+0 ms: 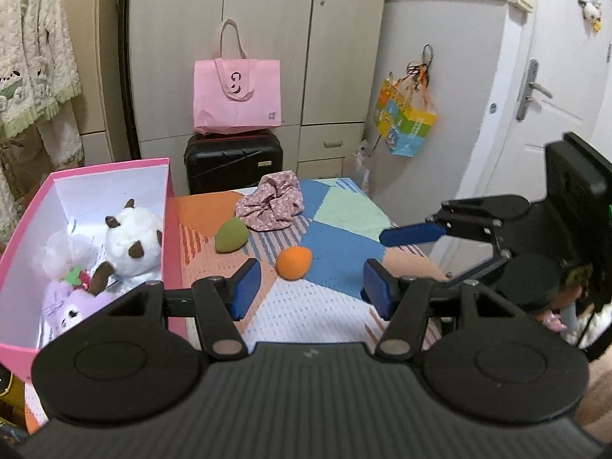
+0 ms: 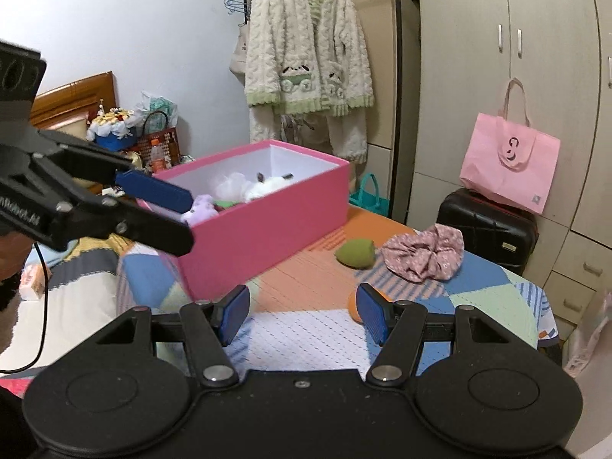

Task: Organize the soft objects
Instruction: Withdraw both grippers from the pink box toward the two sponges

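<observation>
A pink box (image 1: 168,206) stands at the table's left and holds a white plush (image 1: 132,243), a purple plush (image 1: 76,306) and a pale fluffy toy. On the patchwork cloth lie an orange soft egg (image 1: 293,262), a green soft egg (image 1: 229,234) and a floral pink scrunchie (image 1: 271,201). My left gripper (image 1: 311,287) is open and empty, just short of the orange egg. My right gripper (image 2: 302,315) is open and empty; the orange egg (image 2: 354,308) shows beside its right finger. The box (image 2: 267,222), green egg (image 2: 355,253) and scrunchie (image 2: 422,252) show in the right wrist view.
A black suitcase (image 1: 233,164) with a pink tote bag (image 1: 237,93) stands behind the table against wardrobes. A door (image 1: 535,95) is at the right. A fluffy robe (image 2: 306,53) hangs behind the box. A bed (image 2: 69,298) lies at the left.
</observation>
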A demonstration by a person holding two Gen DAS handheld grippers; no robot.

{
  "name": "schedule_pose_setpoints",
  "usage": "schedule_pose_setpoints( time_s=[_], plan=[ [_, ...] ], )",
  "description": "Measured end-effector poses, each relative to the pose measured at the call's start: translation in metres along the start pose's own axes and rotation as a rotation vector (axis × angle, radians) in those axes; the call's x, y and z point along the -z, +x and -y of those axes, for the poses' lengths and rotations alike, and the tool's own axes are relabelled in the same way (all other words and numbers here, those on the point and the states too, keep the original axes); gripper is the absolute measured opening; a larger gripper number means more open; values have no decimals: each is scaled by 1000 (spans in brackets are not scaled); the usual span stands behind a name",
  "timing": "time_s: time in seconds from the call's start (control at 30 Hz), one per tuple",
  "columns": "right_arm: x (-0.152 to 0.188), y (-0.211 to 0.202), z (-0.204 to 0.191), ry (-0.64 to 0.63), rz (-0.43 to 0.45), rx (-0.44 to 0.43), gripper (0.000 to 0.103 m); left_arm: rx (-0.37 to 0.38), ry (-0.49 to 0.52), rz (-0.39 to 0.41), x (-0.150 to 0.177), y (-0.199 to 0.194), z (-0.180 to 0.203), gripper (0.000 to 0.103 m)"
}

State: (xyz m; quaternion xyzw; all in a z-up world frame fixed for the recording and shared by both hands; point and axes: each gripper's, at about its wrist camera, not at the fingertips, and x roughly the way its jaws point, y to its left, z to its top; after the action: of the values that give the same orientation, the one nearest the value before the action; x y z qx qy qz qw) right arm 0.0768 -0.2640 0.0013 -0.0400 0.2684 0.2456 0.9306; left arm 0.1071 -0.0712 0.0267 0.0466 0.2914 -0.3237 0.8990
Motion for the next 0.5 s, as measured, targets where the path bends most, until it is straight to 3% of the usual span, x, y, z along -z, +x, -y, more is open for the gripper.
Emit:
schedule_pose_setpoints(
  time_s=[0.17,0.3,0.5],
  plan=[
    [23,18,16,-23,51,0,67,-10,-24,-2,-2,30,-5,58],
    [32,40,29,-9,25,19,67,-29,-36,-9,-4,57,-7,58],
    [35,72,46,35,-4,48,68,-127,-44,12,-5,94,-14,58]
  ],
)
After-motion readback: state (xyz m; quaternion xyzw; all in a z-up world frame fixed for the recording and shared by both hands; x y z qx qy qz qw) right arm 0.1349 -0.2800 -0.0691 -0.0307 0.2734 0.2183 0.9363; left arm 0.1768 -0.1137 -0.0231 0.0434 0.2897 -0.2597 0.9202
